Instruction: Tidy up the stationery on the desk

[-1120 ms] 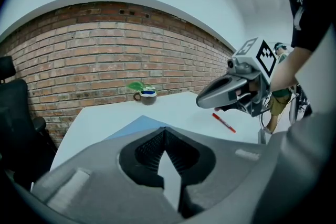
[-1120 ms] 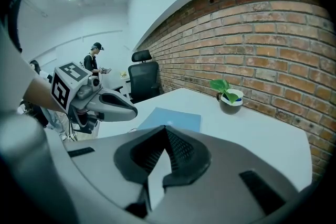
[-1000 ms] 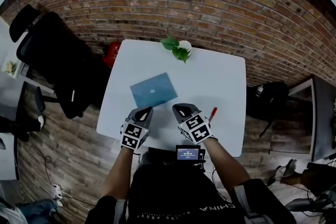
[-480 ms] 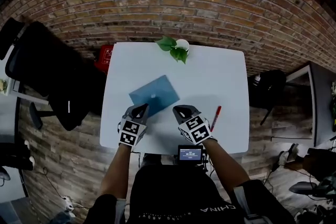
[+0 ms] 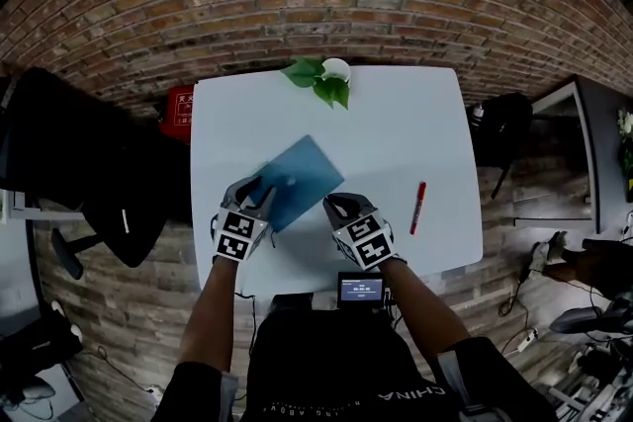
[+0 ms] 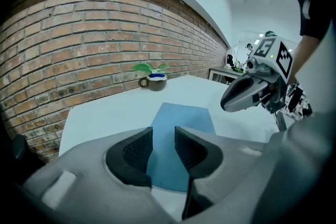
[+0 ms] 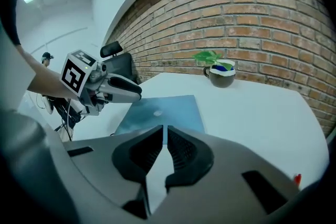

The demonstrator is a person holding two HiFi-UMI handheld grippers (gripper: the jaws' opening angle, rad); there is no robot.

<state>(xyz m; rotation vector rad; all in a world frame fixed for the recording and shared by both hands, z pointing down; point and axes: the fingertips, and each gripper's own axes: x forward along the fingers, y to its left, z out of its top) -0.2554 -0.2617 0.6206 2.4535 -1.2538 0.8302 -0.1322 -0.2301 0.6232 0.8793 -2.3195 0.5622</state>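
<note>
A blue notebook point(image 5: 302, 175) lies askew in the middle of the white desk point(image 5: 396, 133). A red pen point(image 5: 418, 207) rests to its right. My left gripper point(image 5: 255, 191) is at the notebook's near left corner. Its jaws have just been opening, and the left gripper view shows the notebook point(image 6: 184, 118) through the gap, with neither pad pressing on it. My right gripper point(image 5: 334, 206) hovers by the near right edge. Its jaws have just begun to part and are almost together, with nothing between them. In the right gripper view the notebook point(image 7: 163, 113) lies just ahead.
A potted plant in a cup point(image 5: 326, 79) stands at the desk's far edge by the brick wall. A black chair point(image 5: 89, 163) stands to the left, with a red object point(image 5: 179, 101) on the floor. A small screen point(image 5: 360, 290) sits at the near edge.
The left gripper has moved forward and down to the notebook's near left corner, and its jaws have spread. The right gripper has dropped slightly toward the desk.
</note>
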